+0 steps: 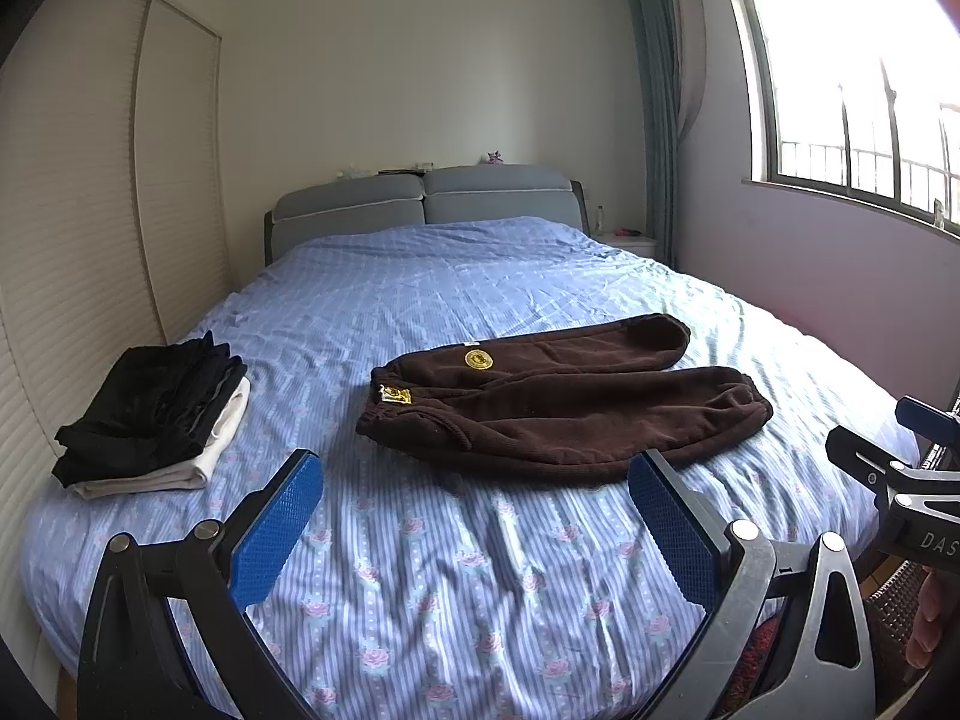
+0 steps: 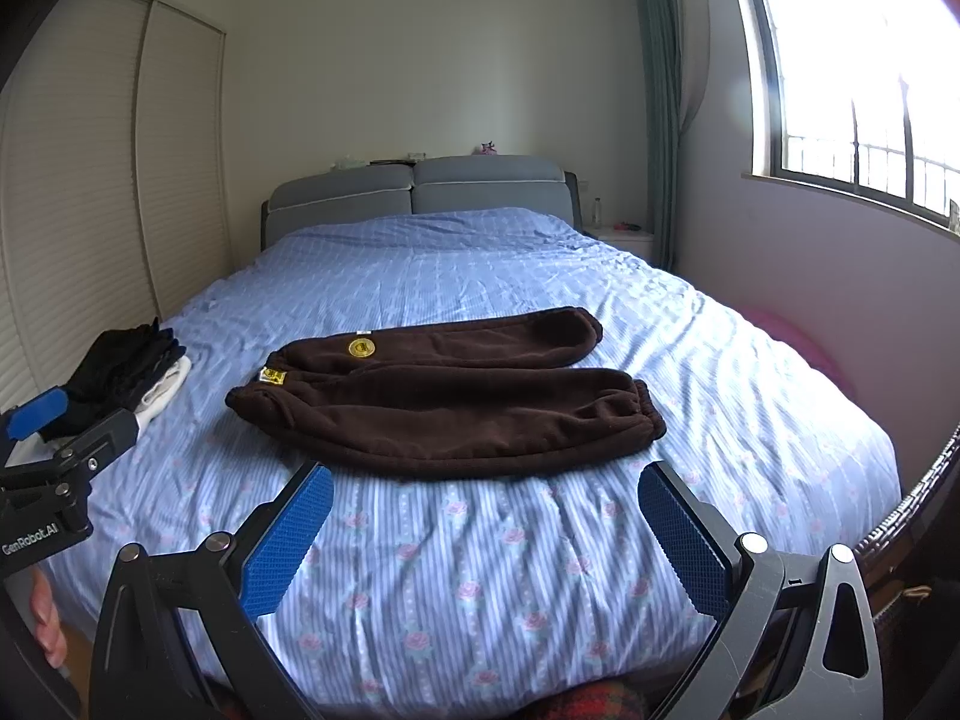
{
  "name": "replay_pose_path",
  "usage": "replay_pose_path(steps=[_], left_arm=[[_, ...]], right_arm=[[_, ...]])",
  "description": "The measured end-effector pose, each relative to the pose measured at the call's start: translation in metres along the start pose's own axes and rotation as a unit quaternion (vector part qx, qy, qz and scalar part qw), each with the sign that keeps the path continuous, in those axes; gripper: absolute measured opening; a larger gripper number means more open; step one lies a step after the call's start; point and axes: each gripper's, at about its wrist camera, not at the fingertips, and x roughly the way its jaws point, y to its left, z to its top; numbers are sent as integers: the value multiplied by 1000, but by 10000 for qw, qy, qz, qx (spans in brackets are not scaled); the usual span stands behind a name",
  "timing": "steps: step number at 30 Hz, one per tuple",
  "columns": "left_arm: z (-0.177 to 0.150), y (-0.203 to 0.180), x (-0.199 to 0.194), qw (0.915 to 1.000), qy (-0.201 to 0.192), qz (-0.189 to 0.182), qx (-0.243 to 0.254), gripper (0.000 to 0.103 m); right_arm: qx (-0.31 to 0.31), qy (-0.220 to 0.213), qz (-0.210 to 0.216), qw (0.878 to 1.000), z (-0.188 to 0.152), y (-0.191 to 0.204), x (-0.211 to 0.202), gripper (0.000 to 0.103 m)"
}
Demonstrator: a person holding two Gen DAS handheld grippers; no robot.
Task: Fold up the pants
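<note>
Pants point(image 1: 564, 402) brown, spread flat mid-bed, waistband toward the left edge, both legs running toward the right edge. Left hand-held gripper point(image 1: 474, 480) jaws spread, empty, above the foot edge of the bed point(image 1: 420, 600). Right hand-held gripper point(image 2: 486, 489) jaws spread too, empty, same edge. Folded clothes stack point(image 1: 156, 420) black over white, near the left edge, well apart from pants.

Black tongs point(image 1: 474, 498), blue textured pads point(image 2: 288, 546)

Pants point(image 1: 564, 402) lie mid-bed point(image 1: 420, 570); folded stack point(image 1: 156, 414) left, near edge.
</note>
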Motion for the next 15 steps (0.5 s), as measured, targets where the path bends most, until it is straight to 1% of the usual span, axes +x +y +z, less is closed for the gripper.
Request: replay_pose_path(steps=[15], left_arm=[[-1, 2, 0, 10000, 6, -2, -29, 103]], right_arm=[[-9, 2, -6, 10000, 0, 1, 0, 103]])
